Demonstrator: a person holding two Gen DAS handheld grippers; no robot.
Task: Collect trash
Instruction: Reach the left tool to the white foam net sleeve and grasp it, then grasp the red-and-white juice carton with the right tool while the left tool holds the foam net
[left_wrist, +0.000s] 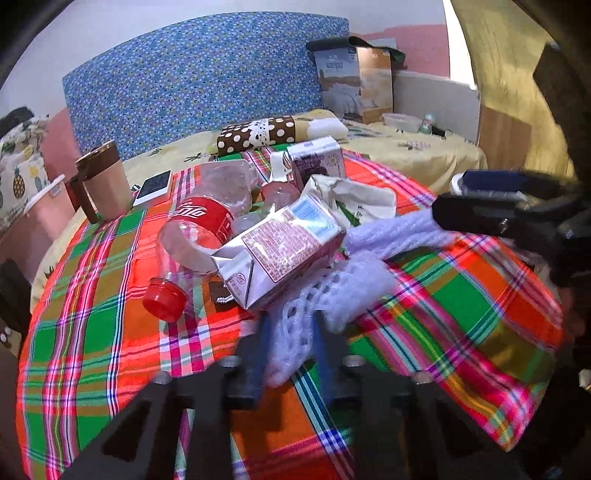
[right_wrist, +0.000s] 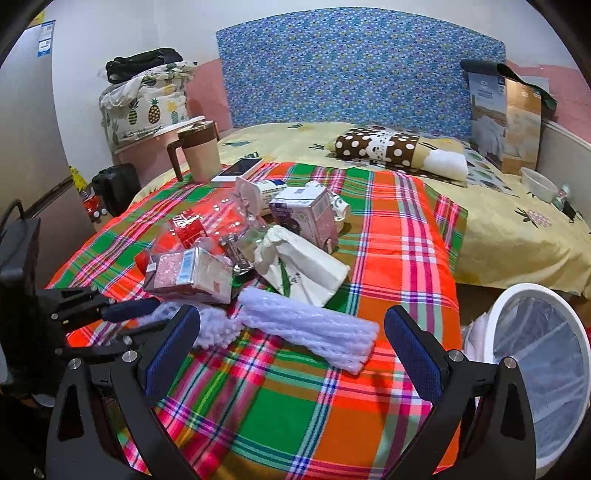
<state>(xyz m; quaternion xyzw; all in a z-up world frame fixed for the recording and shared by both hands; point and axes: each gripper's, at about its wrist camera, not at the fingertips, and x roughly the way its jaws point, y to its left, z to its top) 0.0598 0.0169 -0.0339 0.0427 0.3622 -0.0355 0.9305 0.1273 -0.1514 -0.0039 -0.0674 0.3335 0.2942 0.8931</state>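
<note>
Bedroom, with a plaid cloth (right_wrist: 295, 413) in red, green and orange laid over the near end of a yellow bed, blue-patterned headboard behind. Left gripper (left_wrist: 291, 325): jaws drawn close and, to judge from both views, pinched on the near end of a pale foam net (left_wrist: 351, 280), mesh bunched between the two blue pads. Right gripper (right_wrist: 291, 314): jaws spread wide, nothing between the pads but air, low over the cloth with the middle of the net just ahead of the gap. Net stretched flat on the cloth, long axis crosswise to the right fingers and running from the left gripper's pinch toward the right one; free end toward the right pad, so nearer the right hand than the left. Likely next: either a lift by the left alone, or a closing of the right jaws across the net's width, easy given that crosswise lie. Just beyond the net, touching or nearly so, a heap of other rubbish: a squashed milk carton (left_wrist: 280, 251), a clear cola bottle (left_wrist: 192, 229) on its side with red cap toward the cloth's edge, a crumpled white paper pack (right_wrist: 306, 269), a purple carton (right_wrist: 306, 218) upright behind. Farther back, not rubbish by the look of them, a lidded mug (right_wrist: 197, 151) and a phone (right_wrist: 240, 168). Off the right edge of the cloth and lower, a white bin (right_wrist: 524, 291) with a clear liner, well clear of the left hand, close beside the right.
</note>
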